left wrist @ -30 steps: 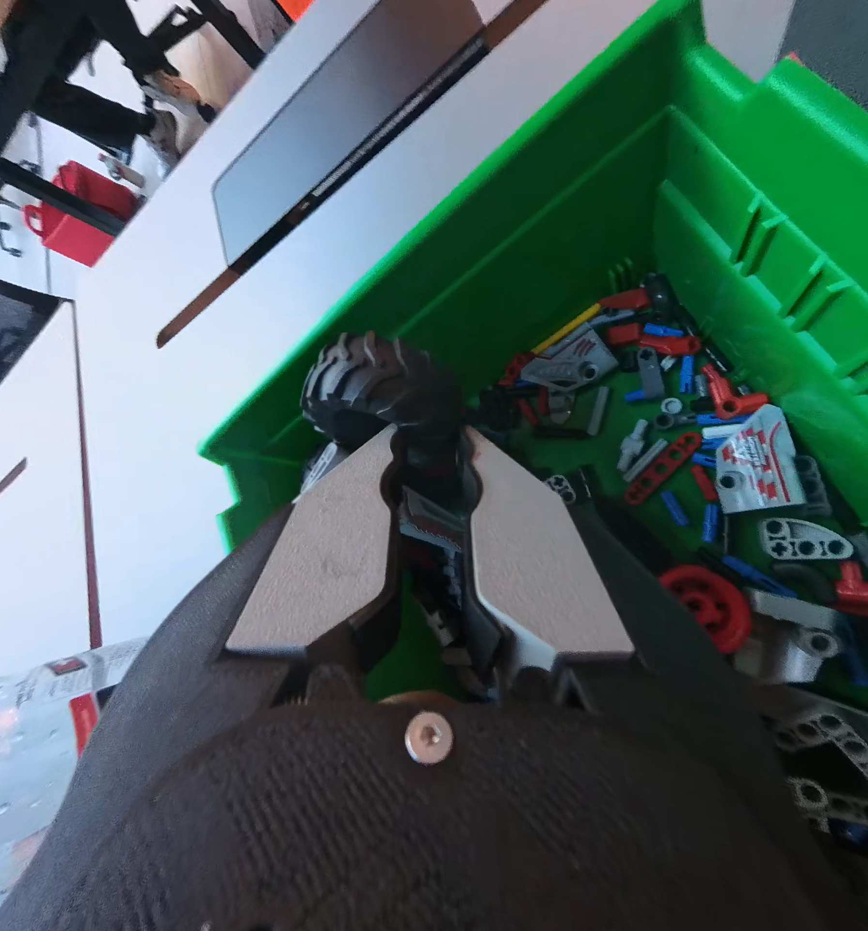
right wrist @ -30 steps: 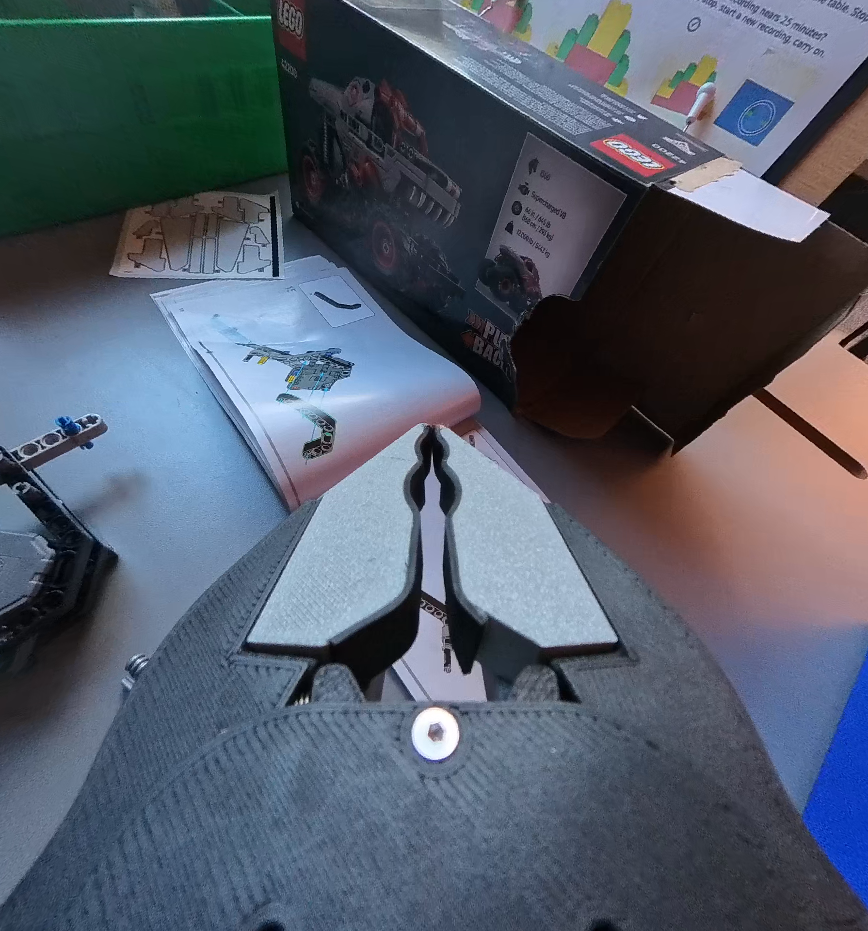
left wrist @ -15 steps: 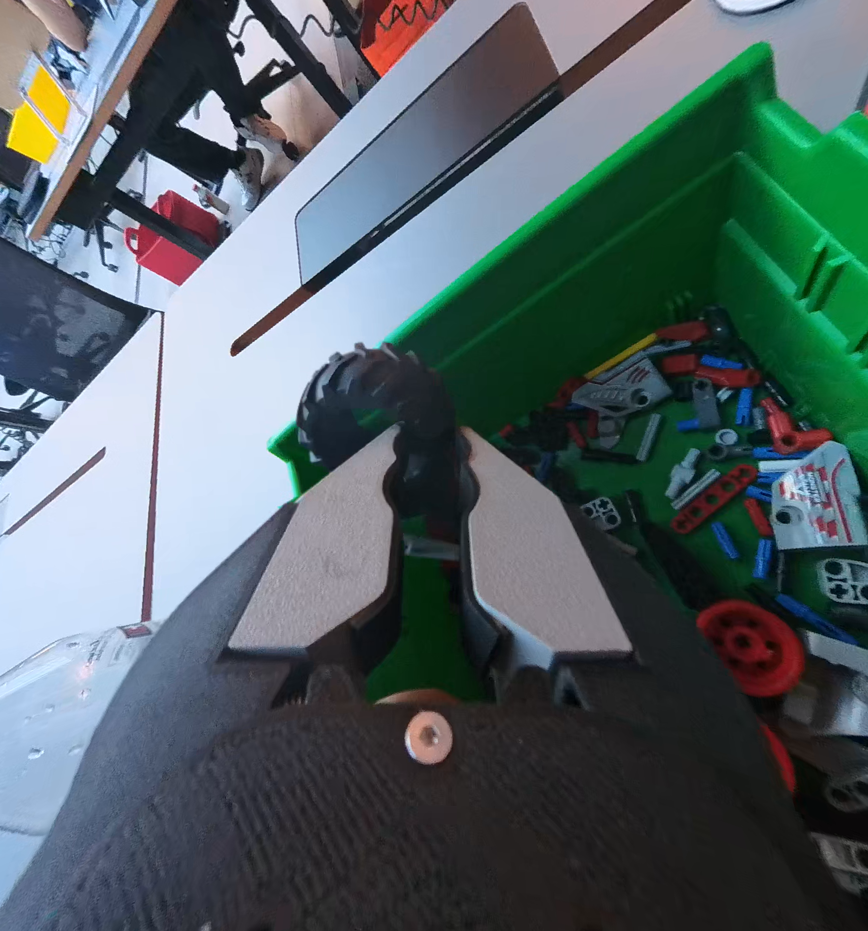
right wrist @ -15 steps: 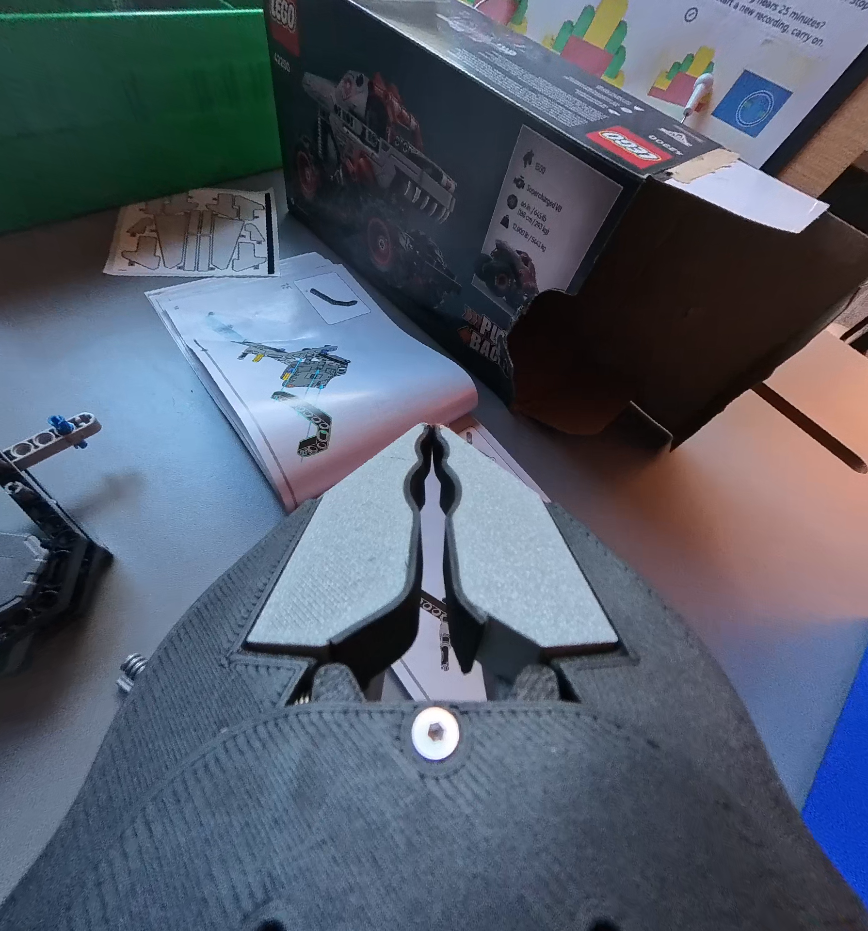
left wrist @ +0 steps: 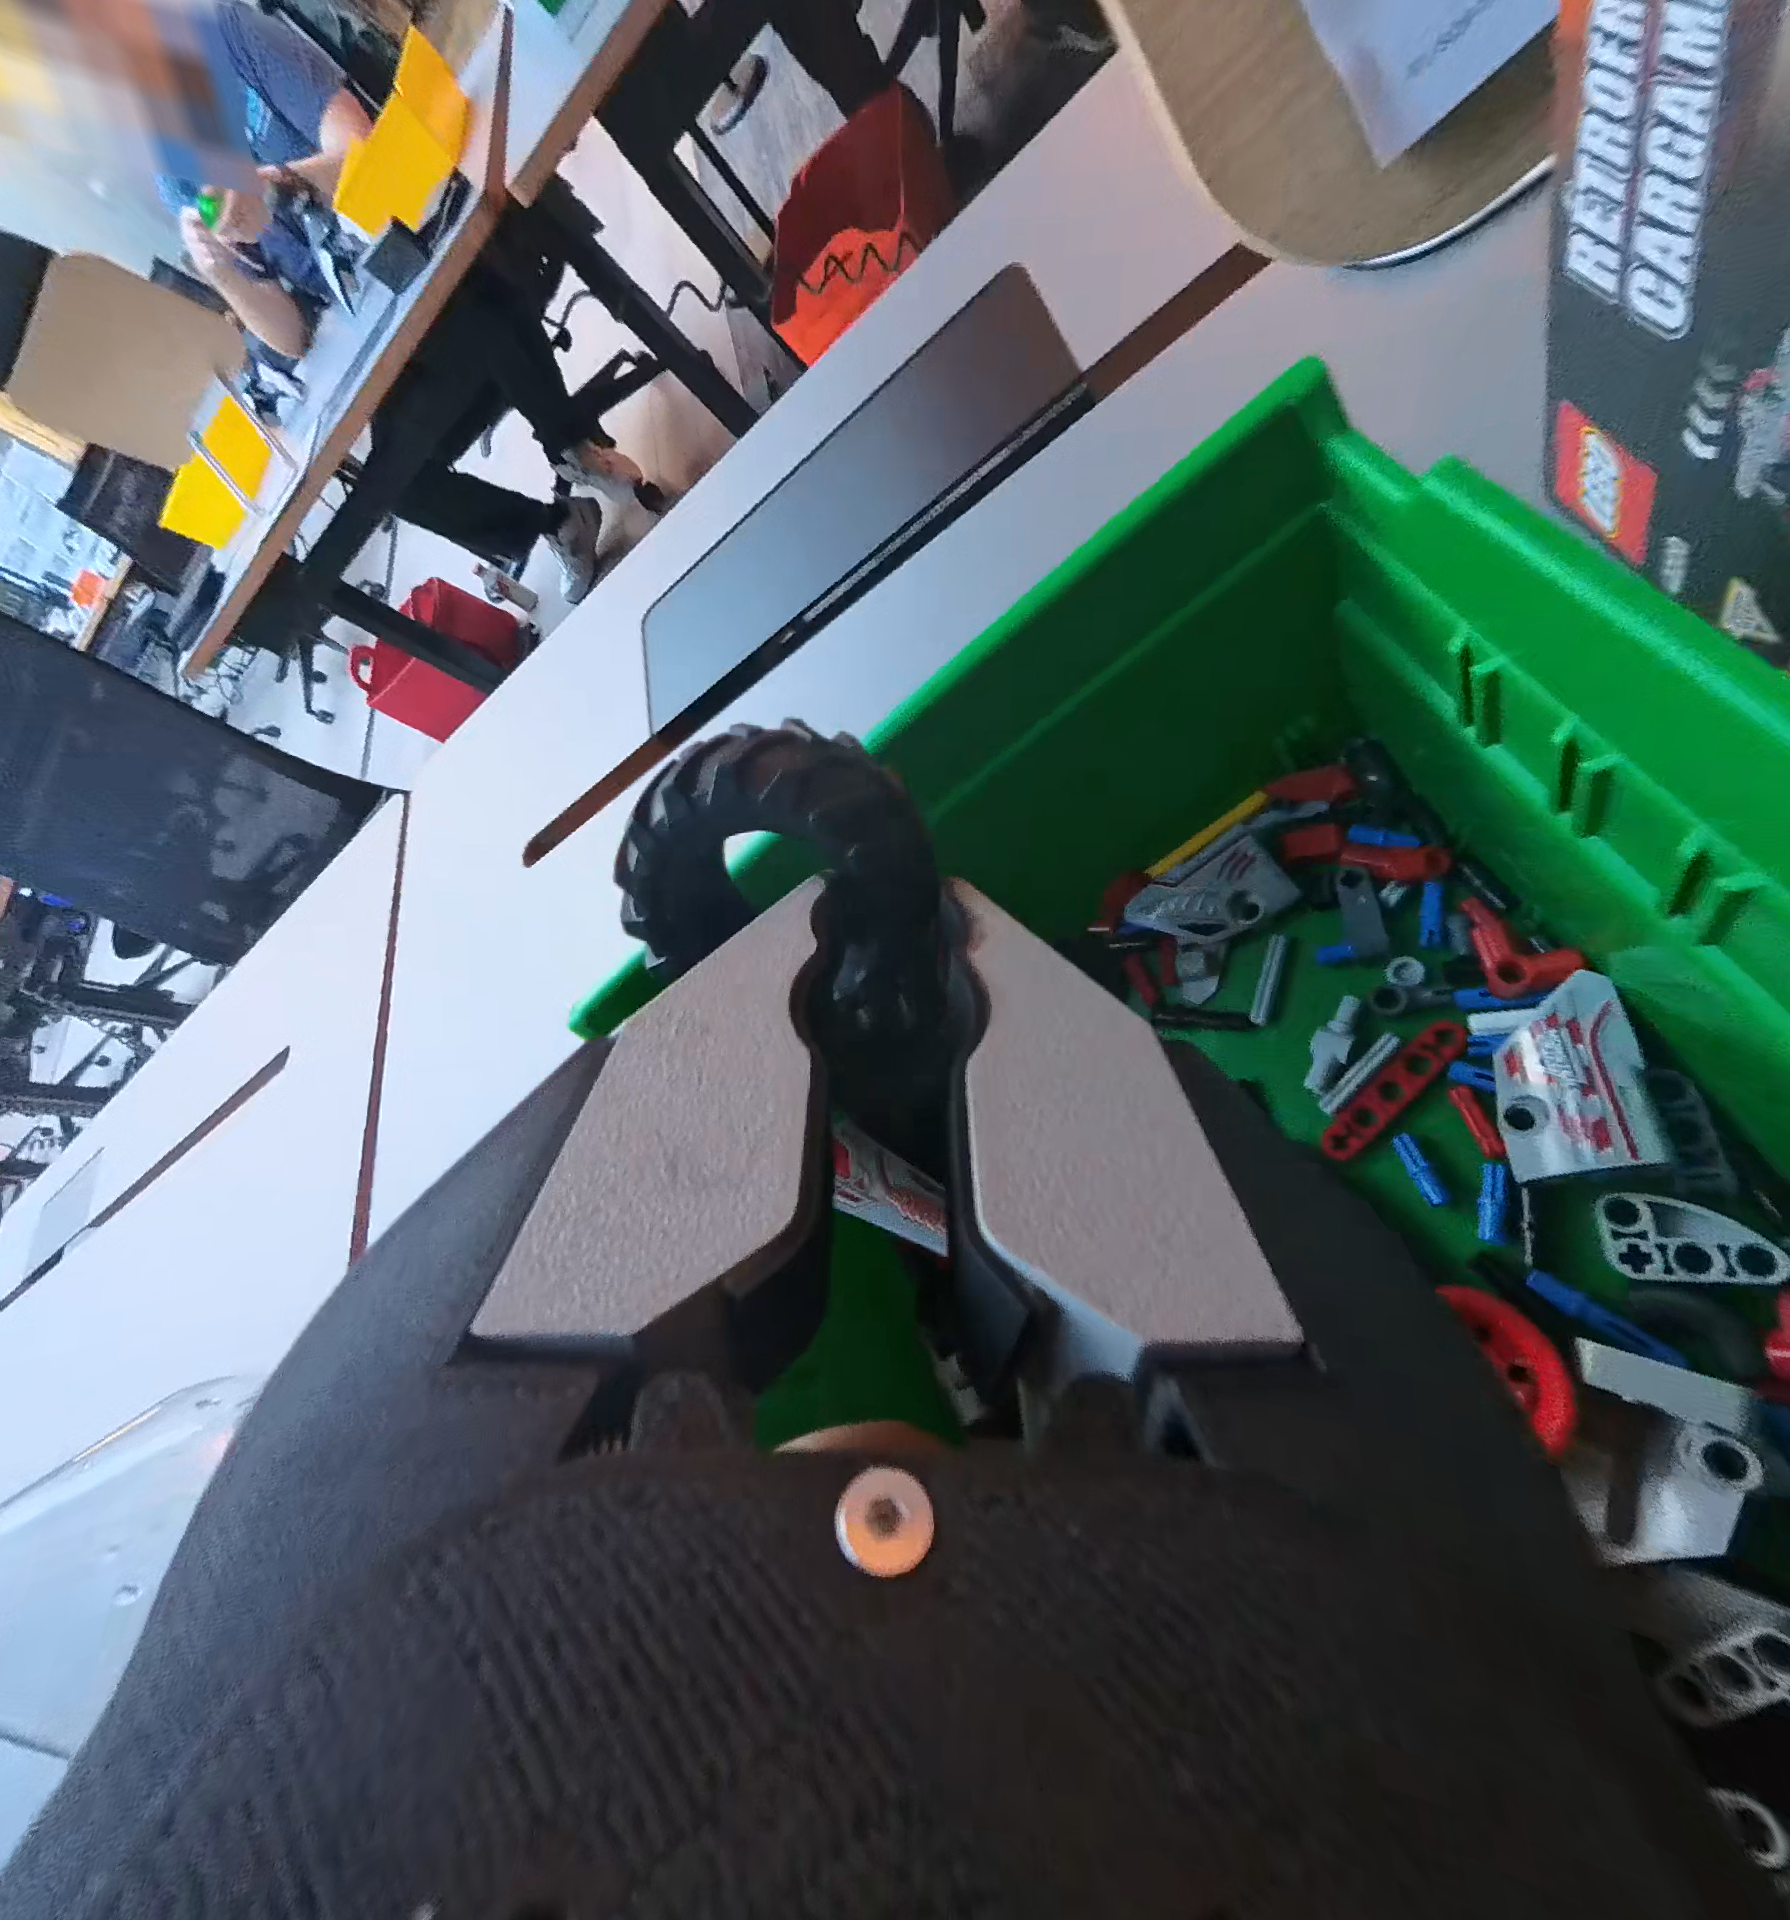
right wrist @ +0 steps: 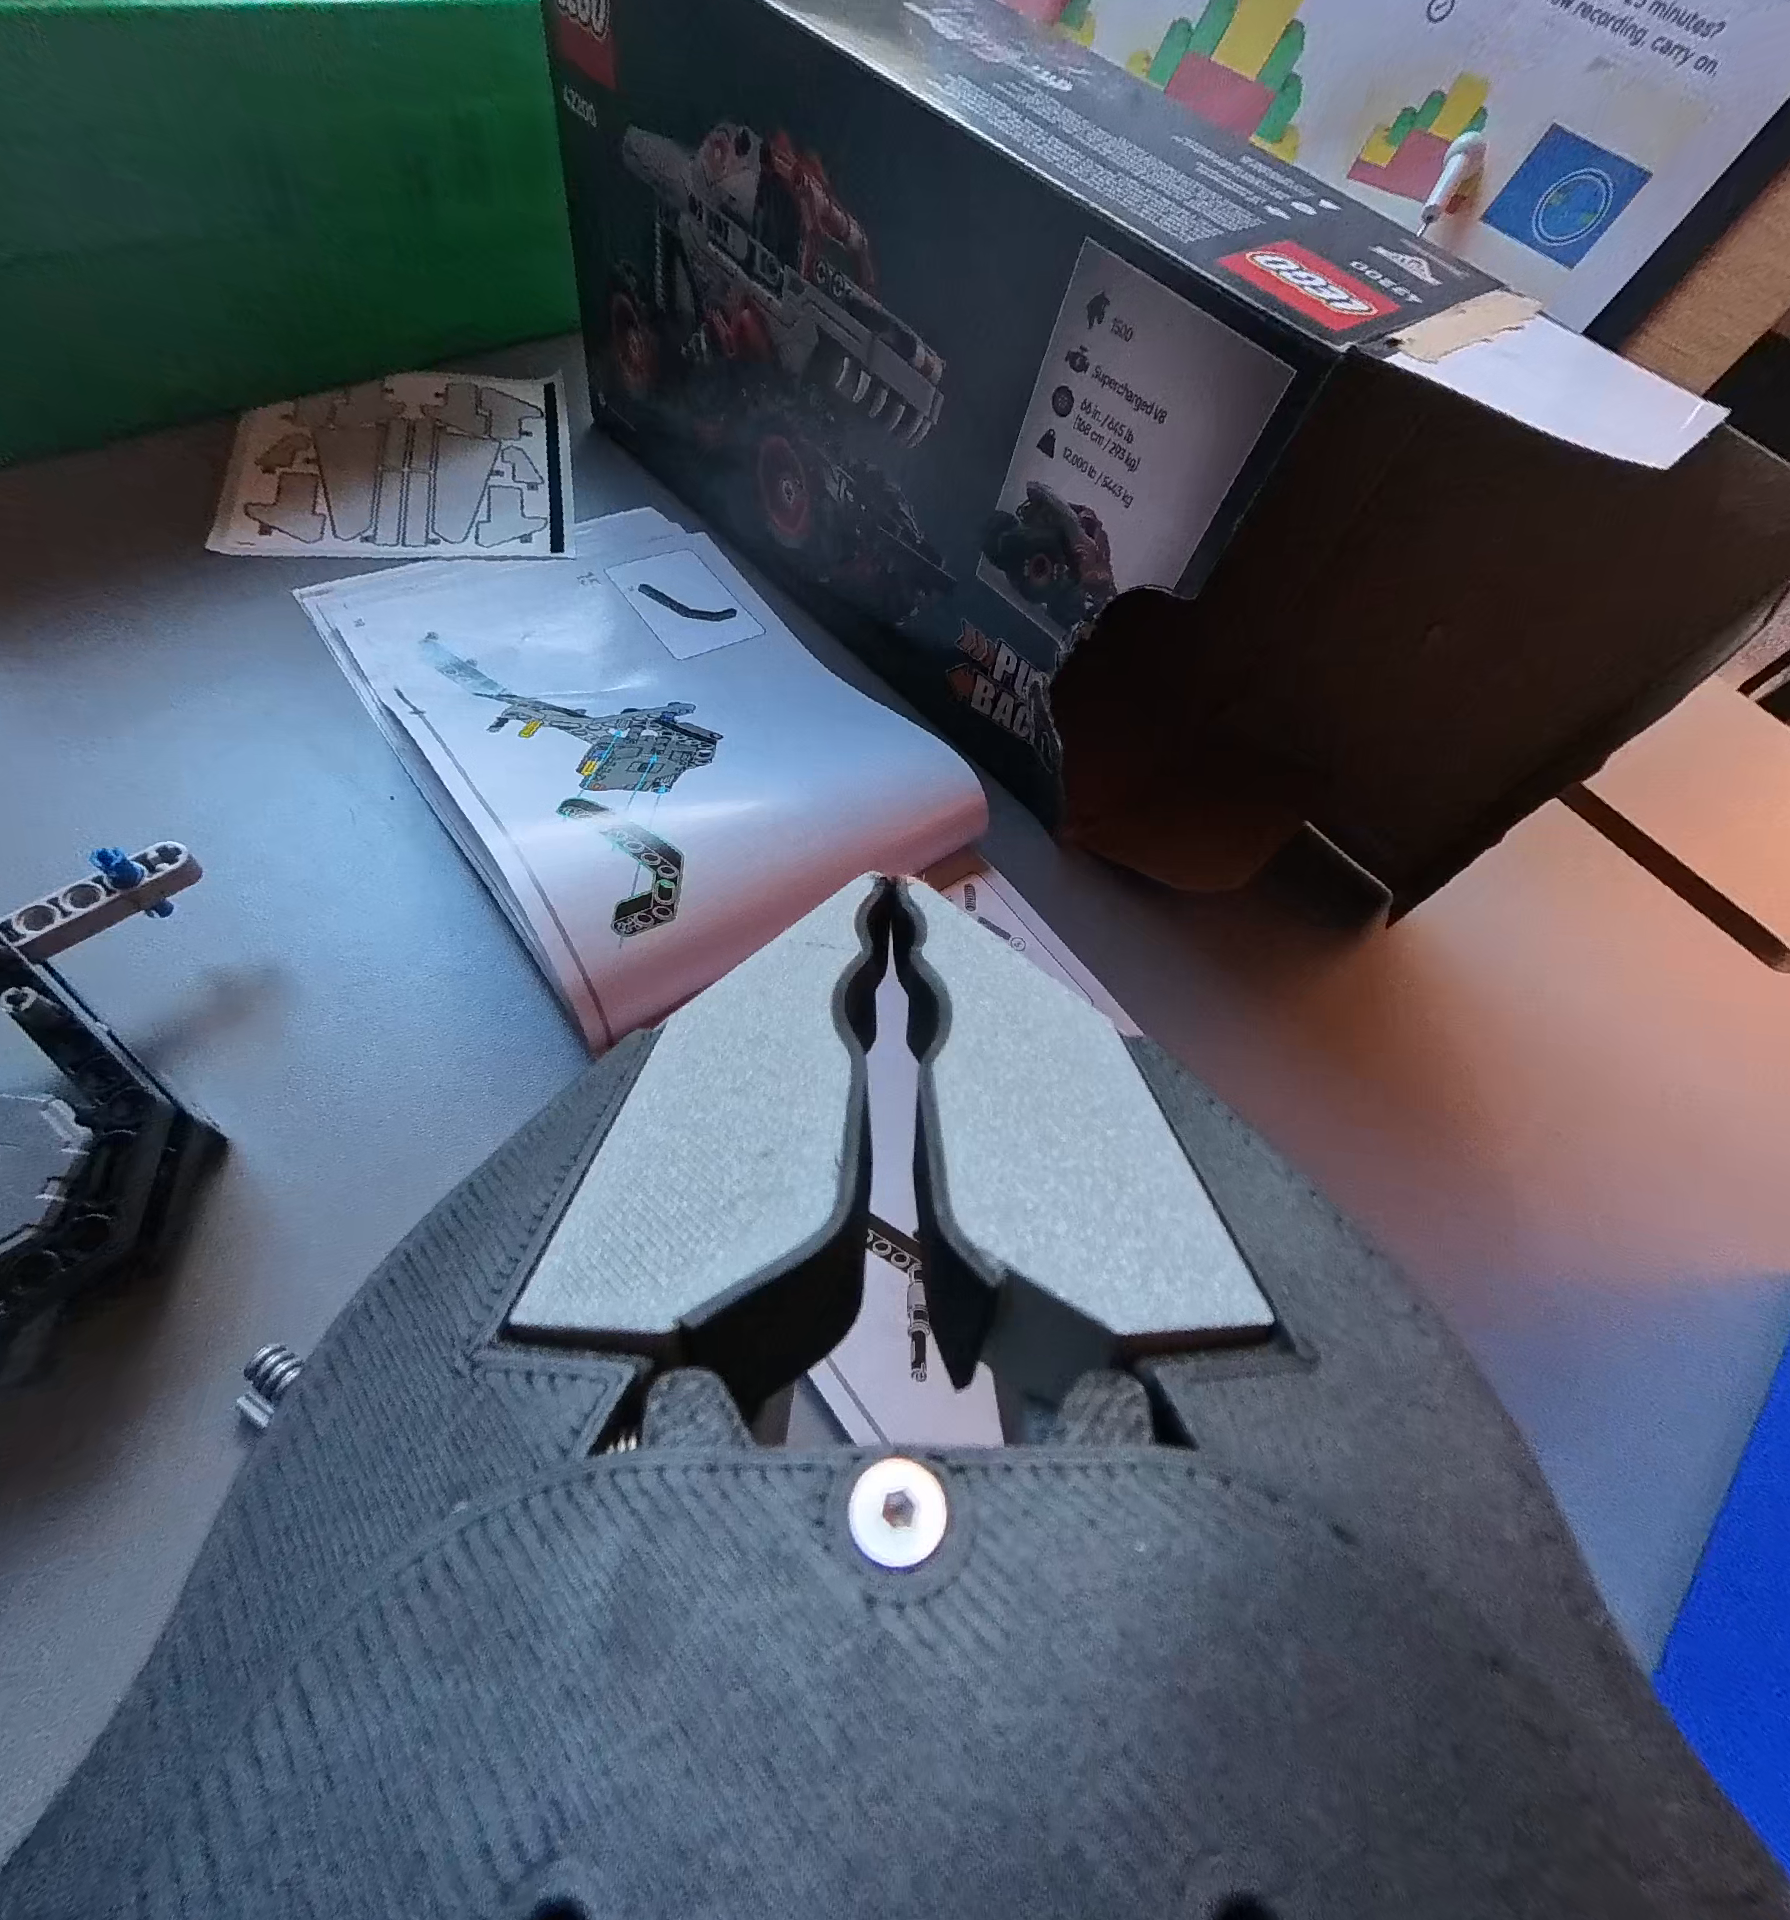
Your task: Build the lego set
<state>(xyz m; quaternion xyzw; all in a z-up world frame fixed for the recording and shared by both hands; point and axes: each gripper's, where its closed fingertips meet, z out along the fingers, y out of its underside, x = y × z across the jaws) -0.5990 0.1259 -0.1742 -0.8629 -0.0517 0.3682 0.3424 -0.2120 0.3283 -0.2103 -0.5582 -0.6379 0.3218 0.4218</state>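
Note:
My left gripper [left wrist: 886, 914] is shut on a black rubber tyre [left wrist: 766, 810] and holds it up above the near corner of the green bin [left wrist: 1130, 665]. The bin holds several loose red, blue, grey and black lego parts [left wrist: 1410, 1039], with a red wheel hub [left wrist: 1514, 1361] at the right. My right gripper [right wrist: 891, 888] is shut and empty, low over the open instruction booklet [right wrist: 600, 748]. A partly built black and grey frame [right wrist: 29, 1122] with a grey beam and blue pin stands on the table at the left.
The dark lego set box [right wrist: 1026, 395] lies open-ended behind the booklet. A sticker sheet [right wrist: 392, 468] lies by the green bin wall [right wrist: 226, 208]. A small grey part [right wrist: 267, 1382] lies near the frame. A blue pad [right wrist: 1774, 1558] is at the right. A clear plastic bag [left wrist: 60, 1527] lies left of the bin. There is about 45 centimetres between the tips of the two grippers.
My left gripper has risen and drawn back with the tyre, lifting it out of the bin and above its rim. The right gripper has barely moved.

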